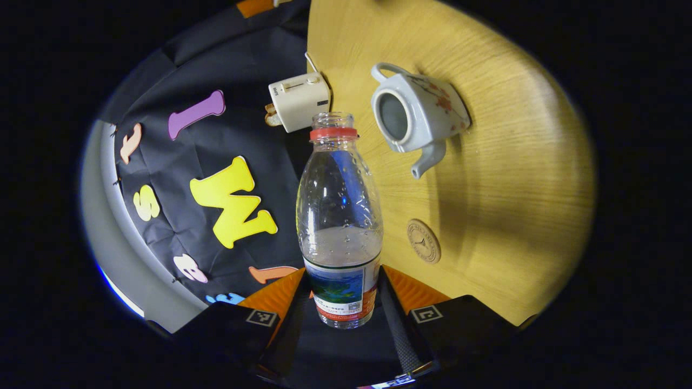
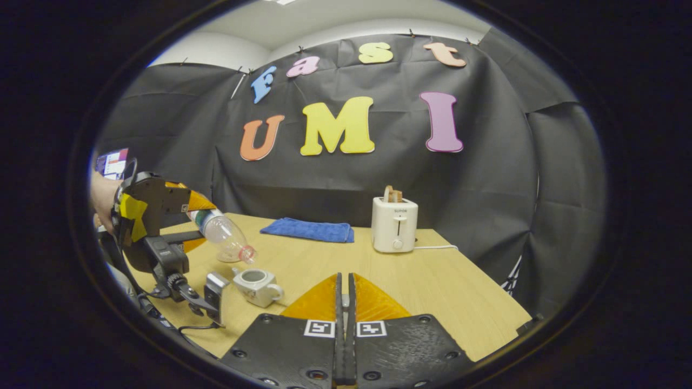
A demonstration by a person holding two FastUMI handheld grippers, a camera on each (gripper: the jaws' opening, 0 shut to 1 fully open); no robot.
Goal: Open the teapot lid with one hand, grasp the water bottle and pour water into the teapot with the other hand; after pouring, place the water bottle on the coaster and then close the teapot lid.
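Observation:
My left gripper (image 1: 339, 276) is shut on the lower body of a clear water bottle (image 1: 339, 205), which has a red neck ring, no cap, and water lying near its base. Beyond the mouth, a white flowered teapot (image 1: 419, 113) stands on the wooden table with its opening uncovered. A round coaster (image 1: 424, 241) lies nearer to me. In the right gripper view, a hand holds the left gripper (image 2: 197, 212), and the bottle (image 2: 224, 235) is tilted mouth-down above the teapot (image 2: 257, 285). My right gripper (image 2: 344, 286) is shut, with nothing visible between its fingers.
A white toaster (image 2: 394, 224) with bread in it stands at the back of the table (image 2: 432, 286), its cord trailing right. A folded blue cloth (image 2: 308, 229) lies at the back. The toaster (image 1: 299, 100) also sits past the bottle's mouth in the left gripper view.

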